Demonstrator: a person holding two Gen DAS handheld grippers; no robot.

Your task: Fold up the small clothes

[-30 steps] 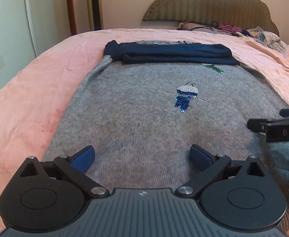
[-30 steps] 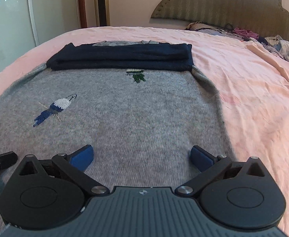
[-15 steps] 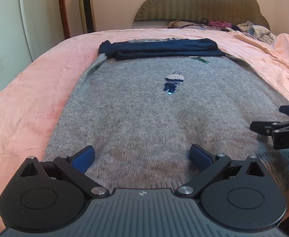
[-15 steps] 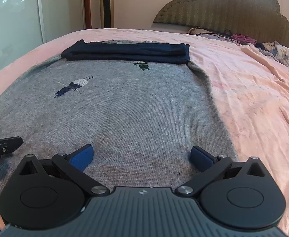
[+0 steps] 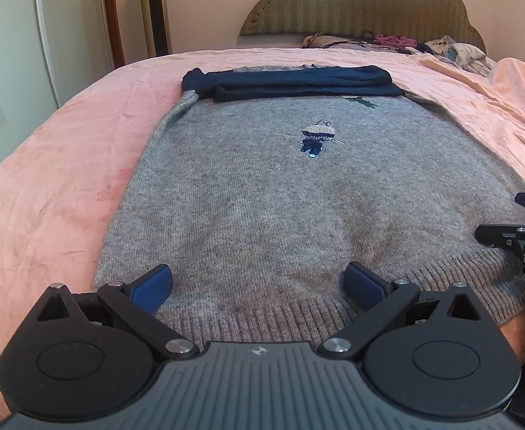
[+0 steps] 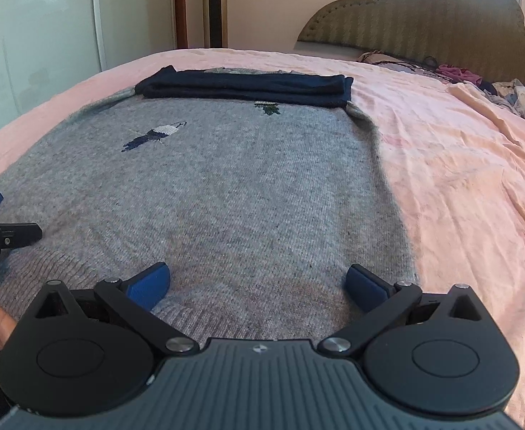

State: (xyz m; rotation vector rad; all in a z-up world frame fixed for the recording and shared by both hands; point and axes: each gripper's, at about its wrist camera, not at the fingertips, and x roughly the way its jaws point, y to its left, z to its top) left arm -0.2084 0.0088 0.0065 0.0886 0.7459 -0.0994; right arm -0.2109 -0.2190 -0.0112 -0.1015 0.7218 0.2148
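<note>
A grey knit sweater (image 5: 262,193) with a small embroidered bird (image 5: 316,138) lies flat on the pink bed, its navy sleeves (image 5: 298,82) folded across the top. It also shows in the right wrist view (image 6: 226,186). My left gripper (image 5: 259,283) is open and empty, hovering over the ribbed hem near the sweater's left corner. My right gripper (image 6: 259,283) is open and empty over the hem near the right corner. Each gripper's tips show at the edge of the other's view.
The pink bedsheet (image 5: 65,179) surrounds the sweater. A pile of loose clothes (image 5: 452,50) lies by the padded headboard (image 5: 363,7). A white wardrobe (image 5: 11,53) and a tower fan (image 5: 155,10) stand to the left of the bed.
Both grippers have drawn back toward the foot of the bed, so the ribbed hem now shows beneath them. Both stay open and empty.
</note>
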